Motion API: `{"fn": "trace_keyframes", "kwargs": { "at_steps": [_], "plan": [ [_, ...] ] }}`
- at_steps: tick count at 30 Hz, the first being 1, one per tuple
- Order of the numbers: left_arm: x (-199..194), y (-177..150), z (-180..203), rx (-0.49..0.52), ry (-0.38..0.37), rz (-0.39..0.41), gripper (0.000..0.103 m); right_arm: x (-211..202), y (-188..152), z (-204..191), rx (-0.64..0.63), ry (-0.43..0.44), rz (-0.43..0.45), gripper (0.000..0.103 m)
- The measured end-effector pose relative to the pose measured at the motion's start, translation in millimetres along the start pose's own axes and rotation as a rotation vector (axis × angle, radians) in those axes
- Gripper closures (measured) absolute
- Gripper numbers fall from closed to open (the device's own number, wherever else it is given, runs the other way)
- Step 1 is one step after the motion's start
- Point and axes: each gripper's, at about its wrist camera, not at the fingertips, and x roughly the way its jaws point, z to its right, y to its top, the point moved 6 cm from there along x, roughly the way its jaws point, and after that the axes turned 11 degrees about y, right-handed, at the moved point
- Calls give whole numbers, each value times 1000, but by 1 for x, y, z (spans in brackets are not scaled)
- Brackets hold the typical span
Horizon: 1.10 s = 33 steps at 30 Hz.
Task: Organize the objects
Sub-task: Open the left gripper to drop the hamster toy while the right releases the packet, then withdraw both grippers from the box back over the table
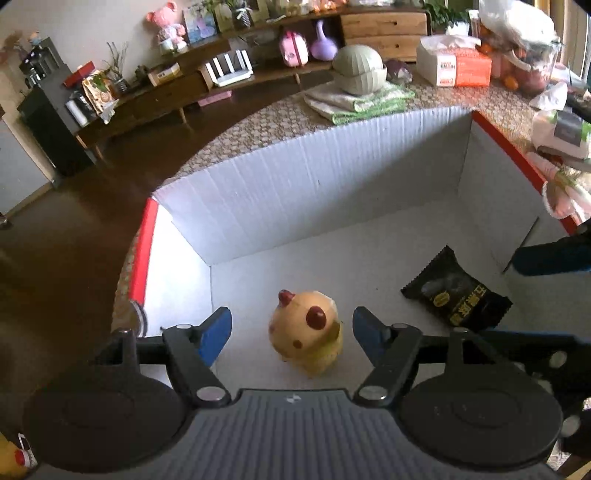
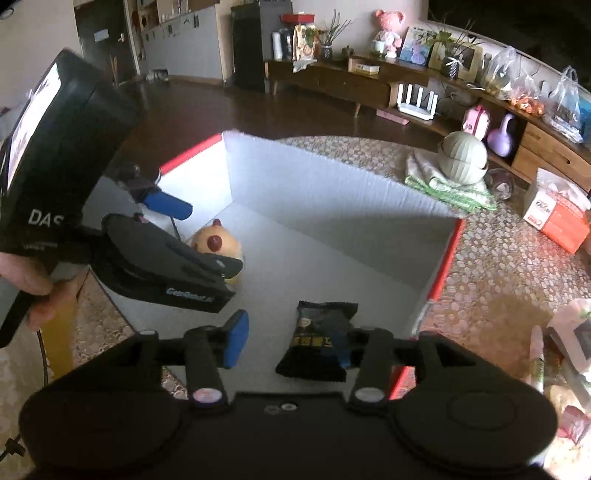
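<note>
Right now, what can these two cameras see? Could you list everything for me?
cardboard box: 1, white inside with red edges, on the patterned table
chick toy: 1, yellow with red spots, on the box floor between the left gripper's fingers, not gripped
snack packet: 1, black, on the box floor beside the toy, apart from it
lidded pot: 1, pale green, on a folded green-and-white cloth behind the box
tissue box: 1, white and orange, on the table's far side
vase: 1, purple, on the wooden shelf
pink bear: 1, on the shelf top
left gripper: blue pads, open, over the box
right gripper: blue pads, open, over the packet
hand: holds the left gripper's handle
</note>
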Motion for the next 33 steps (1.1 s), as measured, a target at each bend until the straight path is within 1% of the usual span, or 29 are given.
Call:
{"fn": "trace_keyframes", "kwargs": {
  "at_steps": [8, 12, 18, 20, 22, 24, 26, 29, 31, 33],
  "plan": [
    [-37, -3, -9, -46, 9, 70, 31, -40, -3, 1, 11, -1, 65, 50],
    [-61, -6, -10, -79, -7, 111, 31, -57, -7, 0, 20, -2, 93, 47],
    [-98, -13, -3, -95, -21, 172, 31, -84, -14, -4, 35, -5, 143, 43],
    [-111, -13, 2, -98, -28, 193, 31, -94, -17, -5, 33, -7, 163, 40],
    [-124, -14, 8, -90, -34, 218, 30, -103, -21, -4, 34, -7, 182, 34],
    [-137, -16, 15, -93, -35, 246, 22, -112, -27, -4, 32, -14, 202, 33],
    [-149, -17, 21, -100, -43, 267, 21, -121, -34, -3, 35, -18, 218, 29],
    [-163, -21, 32, -112, -54, 289, 21, -134, -43, -1, 38, -22, 244, 21],
    [-171, -24, 40, -118, -61, 300, 20, -143, -50, 1, 36, -34, 261, 10],
    [-179, -26, 49, -124, -61, 315, 20, -153, -57, 5, 32, -58, 286, 5]
  ]
}}
